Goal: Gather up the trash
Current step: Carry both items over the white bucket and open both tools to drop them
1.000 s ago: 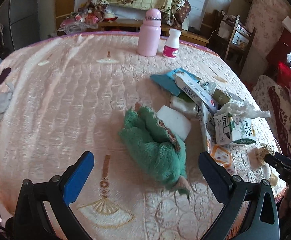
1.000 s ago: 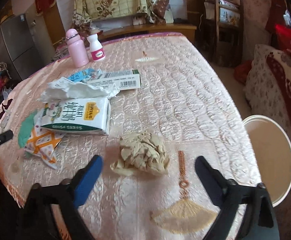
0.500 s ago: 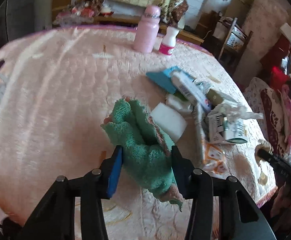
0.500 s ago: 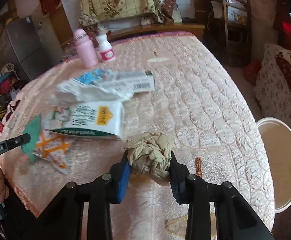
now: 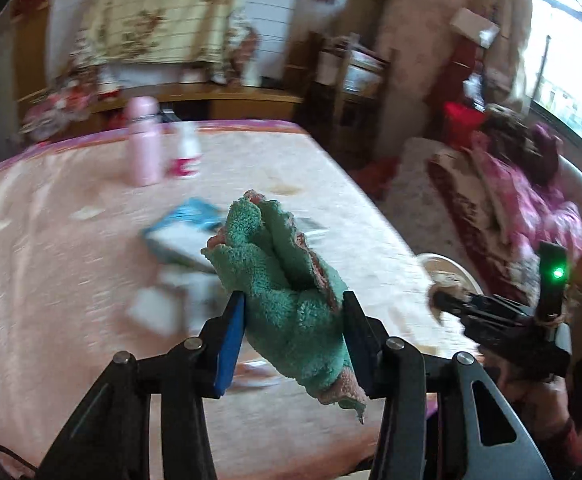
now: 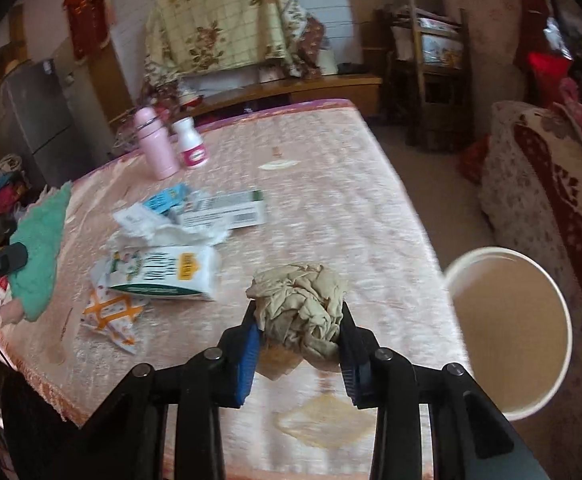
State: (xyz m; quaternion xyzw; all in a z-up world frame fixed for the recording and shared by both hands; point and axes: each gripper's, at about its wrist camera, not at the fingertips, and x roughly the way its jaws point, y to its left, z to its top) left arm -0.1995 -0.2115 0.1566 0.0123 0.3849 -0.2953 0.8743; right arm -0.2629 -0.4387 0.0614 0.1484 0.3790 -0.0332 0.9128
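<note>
Right wrist, white bin (image 6: 457,276), inside bare

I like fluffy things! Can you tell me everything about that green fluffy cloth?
The green cloth looks like soft, fuzzy terry towel, teal-green with a pinkish edge showing along its folds and at its dangling bottom corner. It is bunched up and crumpled, not flat. The left gripper squeezes it between its two blue-padded fingers and holds it up above the pink quilted table, top end poking upward. In the right wrist view it shows at the left edge. Only the fingers seem to touch it.
</note>
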